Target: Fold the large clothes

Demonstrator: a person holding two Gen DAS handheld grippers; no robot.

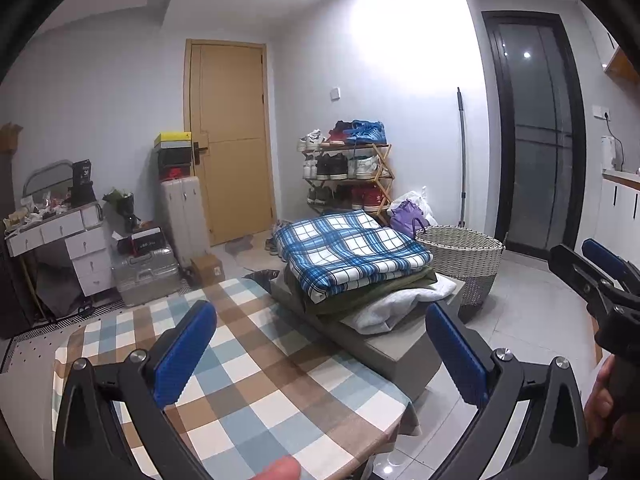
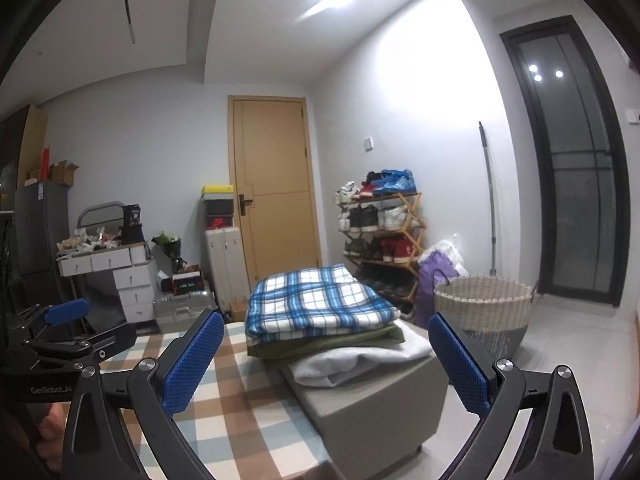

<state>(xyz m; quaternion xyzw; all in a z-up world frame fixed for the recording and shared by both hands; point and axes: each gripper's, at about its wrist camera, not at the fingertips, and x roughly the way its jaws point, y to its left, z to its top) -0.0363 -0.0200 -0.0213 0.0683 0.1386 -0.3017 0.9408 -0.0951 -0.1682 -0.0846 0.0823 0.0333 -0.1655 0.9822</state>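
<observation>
While I hold both tools up over the checked surface (image 1: 256,368), the left tool (image 1: 320,352) is spread wide, its blue pads (image 1: 188,352) well apart with nothing between them. From its camera I see the right tool (image 1: 600,268) off at the right edge, and a bit of my hand (image 1: 604,404) beneath it. The right tool (image 2: 324,356) is released too, its fingers far apart and gripping nothing; its camera catches the left tool (image 2: 68,324) at the left edge.

The clothes I am working with sit in a folded stack on the grey ottoman (image 1: 400,352) just past the far edge of the surface. On top is the blue and white plaid piece (image 1: 352,248), folded flat; under it lies an olive green piece (image 1: 360,296), and at the bottom a pale grey one (image 1: 396,304) that bulges out toward me. In the right view the same stack shows: plaid (image 2: 316,304) over olive (image 2: 328,344) over pale grey (image 2: 360,360). Neither tool touches the stack.

Beside the ottoman, to the right, stands a woven laundry basket (image 1: 464,252) on the tiled floor. Behind it are a wooden shoe rack (image 1: 348,168) full of shoes and a purple bag (image 1: 408,216). A tan door (image 1: 228,140) closes the far wall, with suitcases (image 1: 180,216) and shoe boxes to its left.
</observation>
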